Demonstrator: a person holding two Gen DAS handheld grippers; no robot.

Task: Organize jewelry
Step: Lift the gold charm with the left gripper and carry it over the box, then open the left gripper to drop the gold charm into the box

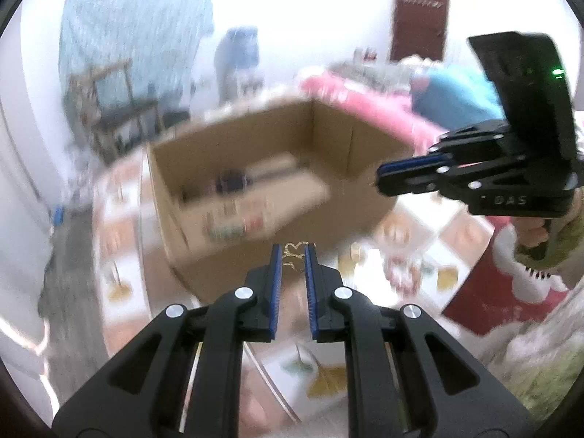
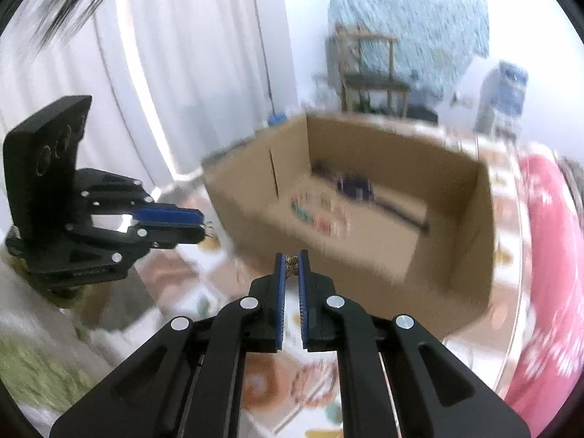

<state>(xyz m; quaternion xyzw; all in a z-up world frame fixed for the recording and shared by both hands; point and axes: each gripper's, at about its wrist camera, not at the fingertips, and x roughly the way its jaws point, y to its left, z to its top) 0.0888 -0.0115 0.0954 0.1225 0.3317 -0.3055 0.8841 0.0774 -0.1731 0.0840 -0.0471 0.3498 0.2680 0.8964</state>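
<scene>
holding blurred items, open cardboard box [image 1: 277, 168]

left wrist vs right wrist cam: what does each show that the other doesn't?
Left wrist only: the left gripper pinching a gold heart-shaped piece, the dark red door, the blue bundle and a hand holding the right gripper.

Right wrist only: the right gripper pinching a small brown flower-shaped piece, and the white curtain.

Both: the open cardboard box, the pink cloth, and the patterned tablecloth.
</scene>
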